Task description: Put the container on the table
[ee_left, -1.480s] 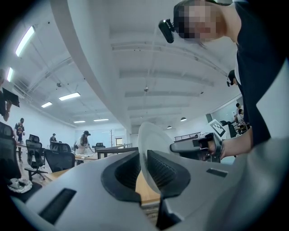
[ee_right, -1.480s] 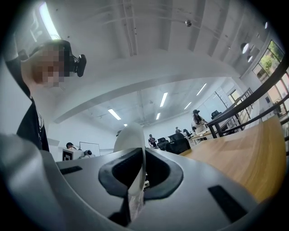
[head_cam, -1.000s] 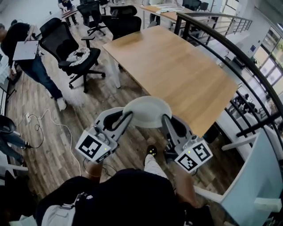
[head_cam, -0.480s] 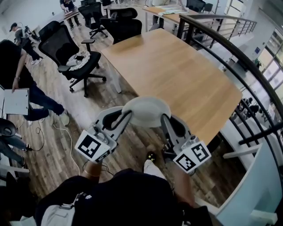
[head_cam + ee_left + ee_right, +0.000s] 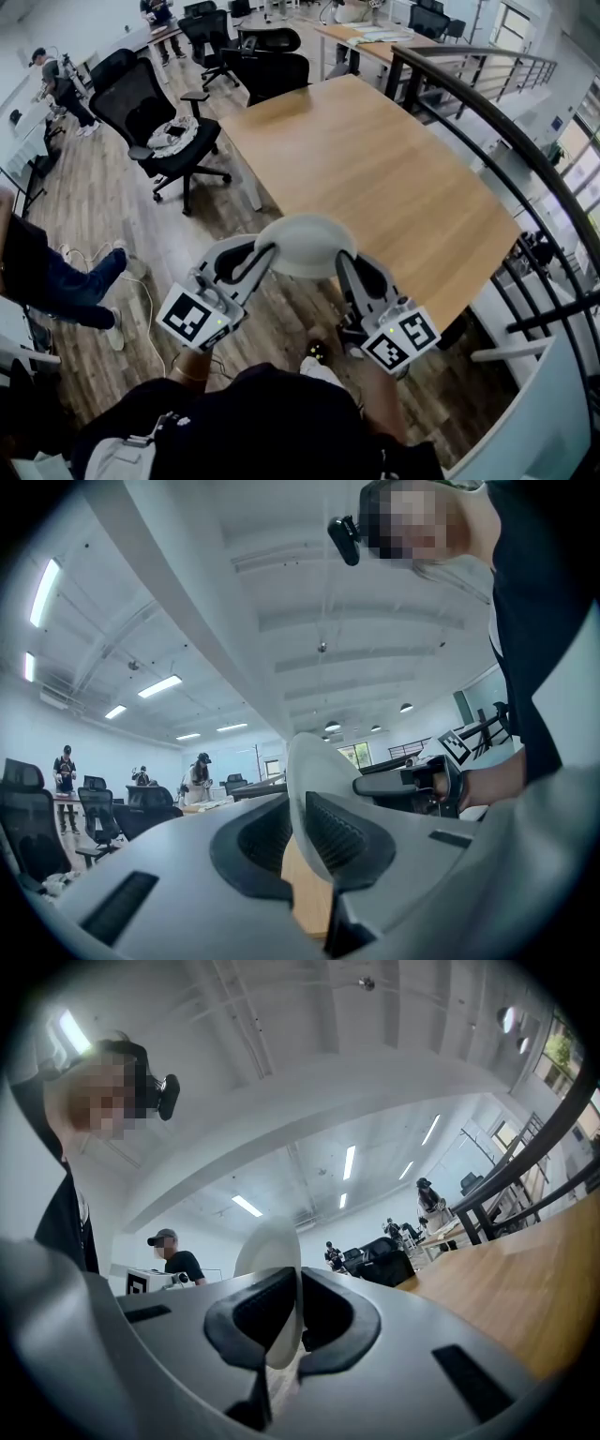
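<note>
A white bowl-shaped container [image 5: 302, 244] hangs in the air between my two grippers, just short of the near corner of the wooden table [image 5: 375, 169]. My left gripper [image 5: 265, 253] is shut on its left rim, and my right gripper [image 5: 339, 258] is shut on its right rim. In the left gripper view the container [image 5: 305, 789] shows edge-on between the jaws, and the right gripper view shows the container [image 5: 272, 1260] pinched the same way. The container is over the floor, not on the table.
Black office chairs [image 5: 159, 122] stand left of the table on the wood floor. A dark metal railing [image 5: 511, 141] curves along the table's right side. People [image 5: 56, 80] stand at the far left, and a cable [image 5: 141, 300] lies on the floor.
Both grippers with the container have moved forward toward the table's near corner. The person at the left has shifted and now shows only partly at the frame edge.
</note>
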`<state>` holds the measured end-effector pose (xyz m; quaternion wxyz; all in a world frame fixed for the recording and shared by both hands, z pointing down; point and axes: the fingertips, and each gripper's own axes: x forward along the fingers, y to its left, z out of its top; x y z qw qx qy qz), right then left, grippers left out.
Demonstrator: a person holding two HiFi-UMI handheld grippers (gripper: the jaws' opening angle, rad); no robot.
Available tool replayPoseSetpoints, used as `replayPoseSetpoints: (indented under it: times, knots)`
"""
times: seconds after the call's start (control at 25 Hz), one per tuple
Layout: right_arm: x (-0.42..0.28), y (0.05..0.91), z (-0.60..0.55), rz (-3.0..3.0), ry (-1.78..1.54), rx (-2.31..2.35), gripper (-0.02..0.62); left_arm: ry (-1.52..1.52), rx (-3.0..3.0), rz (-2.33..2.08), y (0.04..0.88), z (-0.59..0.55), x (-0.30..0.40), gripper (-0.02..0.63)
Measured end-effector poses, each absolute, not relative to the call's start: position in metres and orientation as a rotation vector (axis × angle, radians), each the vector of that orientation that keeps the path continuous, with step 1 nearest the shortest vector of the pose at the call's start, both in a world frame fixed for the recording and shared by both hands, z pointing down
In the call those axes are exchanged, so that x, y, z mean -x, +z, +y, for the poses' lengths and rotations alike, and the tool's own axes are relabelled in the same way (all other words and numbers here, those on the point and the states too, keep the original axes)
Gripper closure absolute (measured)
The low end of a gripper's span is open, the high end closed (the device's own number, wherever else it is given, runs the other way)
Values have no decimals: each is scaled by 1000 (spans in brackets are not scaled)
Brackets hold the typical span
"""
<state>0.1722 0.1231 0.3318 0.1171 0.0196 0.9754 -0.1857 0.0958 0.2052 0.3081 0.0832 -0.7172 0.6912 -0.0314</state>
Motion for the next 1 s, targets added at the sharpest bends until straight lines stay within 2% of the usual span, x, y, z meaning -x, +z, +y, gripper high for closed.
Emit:
replayPoseSetpoints:
  times: [1.0]
  knots:
    - [-161, 322, 17, 2839, -516, -24, 571, -101, 2155, 2030, 300, 96, -82, 551]
